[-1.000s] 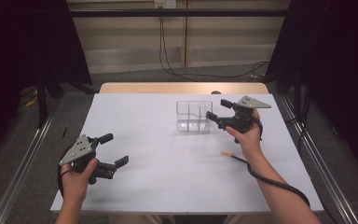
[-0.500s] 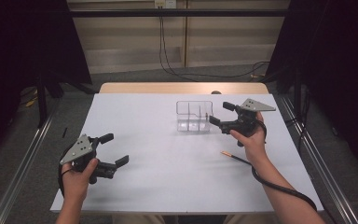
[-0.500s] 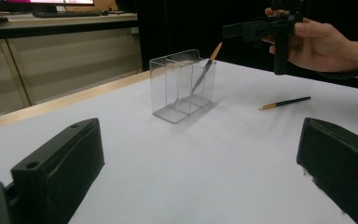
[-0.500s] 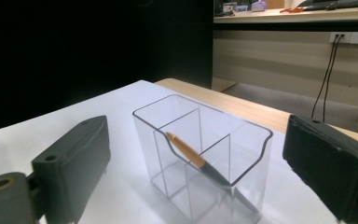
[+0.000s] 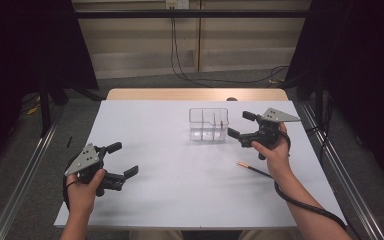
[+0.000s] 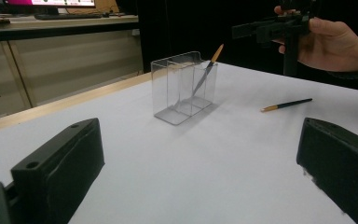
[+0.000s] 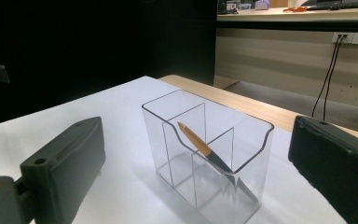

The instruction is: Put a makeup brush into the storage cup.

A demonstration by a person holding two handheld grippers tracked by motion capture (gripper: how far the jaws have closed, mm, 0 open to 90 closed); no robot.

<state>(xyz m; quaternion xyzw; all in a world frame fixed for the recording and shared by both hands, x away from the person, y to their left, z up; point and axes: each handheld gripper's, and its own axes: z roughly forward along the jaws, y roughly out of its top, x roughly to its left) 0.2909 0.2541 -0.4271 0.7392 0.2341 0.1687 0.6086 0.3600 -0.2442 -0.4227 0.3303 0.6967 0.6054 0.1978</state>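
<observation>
Now | left hand-held gripper (image 5: pixel 121 163) wide, empty, lower left | spare pen (image 5: pixel 254 169) lies on surface (image 5: pixel 180 170) right of centre | right hand-held gripper (image 5: pixel 239 126) jaws just opening, empty, beside clear organizer (image 5: pixel 208 124); pen (image 7: pixel 205 149) leans inside | risk: my retreat clips the rim, tipping it.

Pen (image 7: pixel 205 148) leaning inside clear organizer (image 7: pixel 256 154).

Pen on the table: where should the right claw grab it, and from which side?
Grip the pen on its dark barrel near the middle, coming straight down from above. It lies flat on the table, so only its upper side is free. It runs diagonally, orange tip toward the organizer, so turn the jaws across the barrel. The right claw is open and empty, probably closest.
</observation>
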